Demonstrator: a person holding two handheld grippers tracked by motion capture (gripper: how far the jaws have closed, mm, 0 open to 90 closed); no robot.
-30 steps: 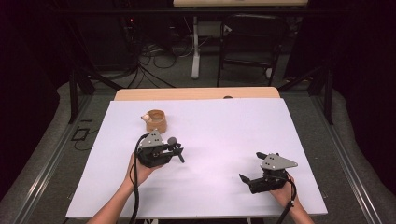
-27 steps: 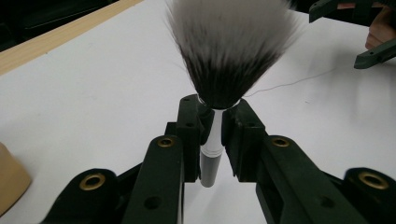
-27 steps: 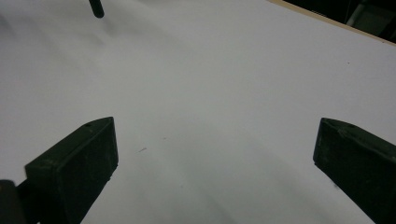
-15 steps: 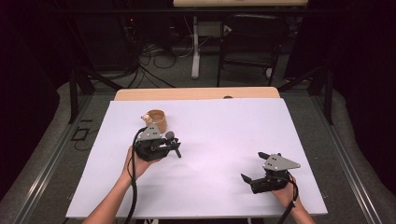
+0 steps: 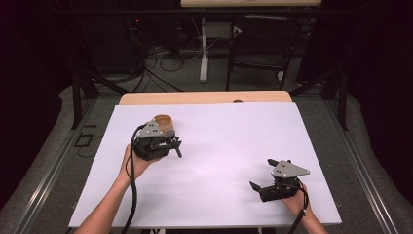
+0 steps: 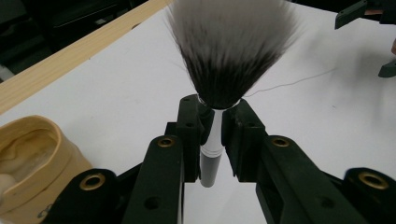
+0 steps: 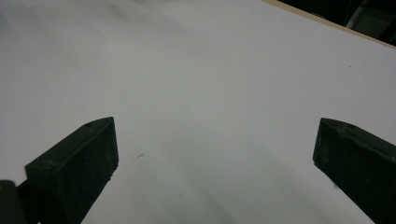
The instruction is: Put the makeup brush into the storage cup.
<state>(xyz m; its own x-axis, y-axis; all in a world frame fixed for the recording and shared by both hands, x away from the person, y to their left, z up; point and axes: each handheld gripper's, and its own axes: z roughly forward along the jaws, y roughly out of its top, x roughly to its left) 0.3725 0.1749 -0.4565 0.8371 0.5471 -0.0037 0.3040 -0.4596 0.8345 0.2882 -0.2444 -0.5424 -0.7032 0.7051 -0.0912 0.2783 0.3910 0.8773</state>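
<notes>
In the left gripper view, the left gripper (image 6: pixel 212 123) was seen with its jaws pinched on the thin silver handle of a brush (image 6: pixel 231 51), whose bristle head filled the upper centre of the frame; a tan cup (image 6: pixel 32 158) was seen at the lower left. In the high view, the right gripper (image 5: pixel 267 176) was held at the lower right over the white table cover (image 5: pixel 234 131), its jaws spread wide with nothing between them.
</notes>
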